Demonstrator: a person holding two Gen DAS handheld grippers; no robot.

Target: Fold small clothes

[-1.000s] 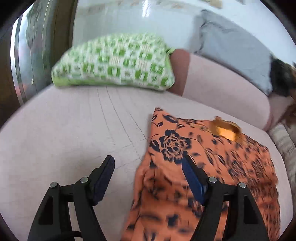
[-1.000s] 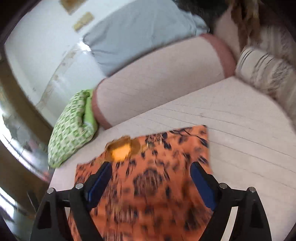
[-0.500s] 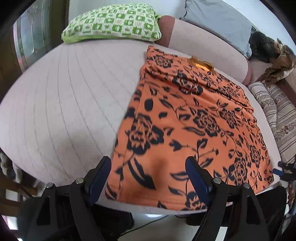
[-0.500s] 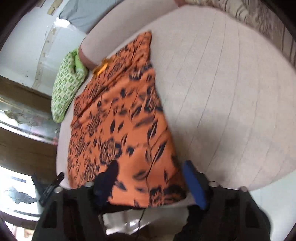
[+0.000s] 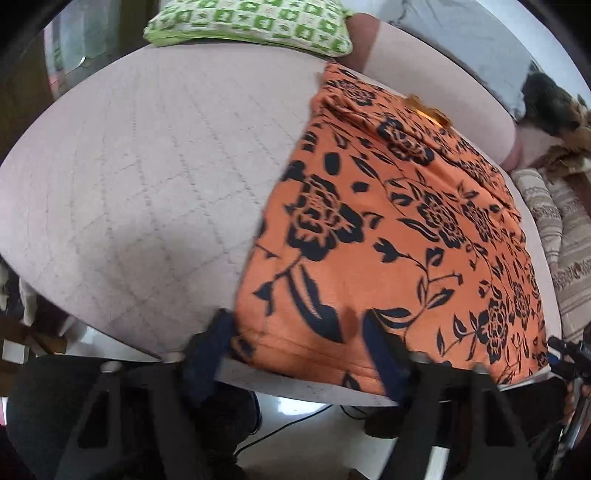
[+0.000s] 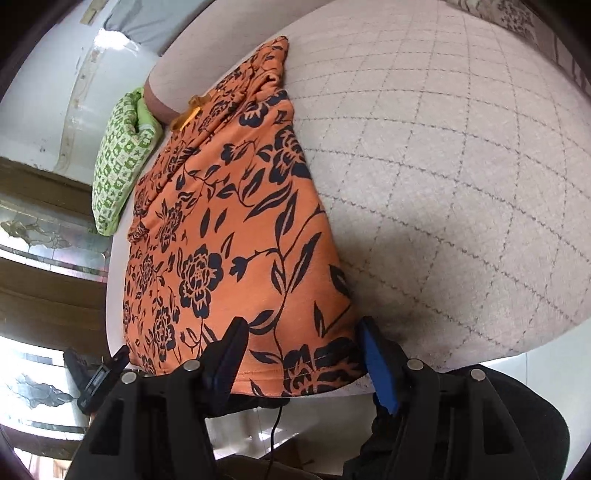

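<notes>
Garment (image 5: 399,229) hem between hand-held gripper (image 5: 299,347) fingers

You are facing a bed (image 5: 129,177) covered in pale pinkish quilted fabric with a stitched grid. At its far end lies a green-and-white checked pillow (image 5: 251,22) against a rounded pink bolster (image 5: 436,74), with a grey cushion (image 5: 480,62) behind it. White walls (image 6: 48,92) catch bright daylight. Dark wood panelling with patterned glass (image 6: 40,240) stands beside the bed, and pale floor (image 5: 314,435) shows below.

Orange black-flowered garment (image 5: 399,236) spread flat on bed
</notes>
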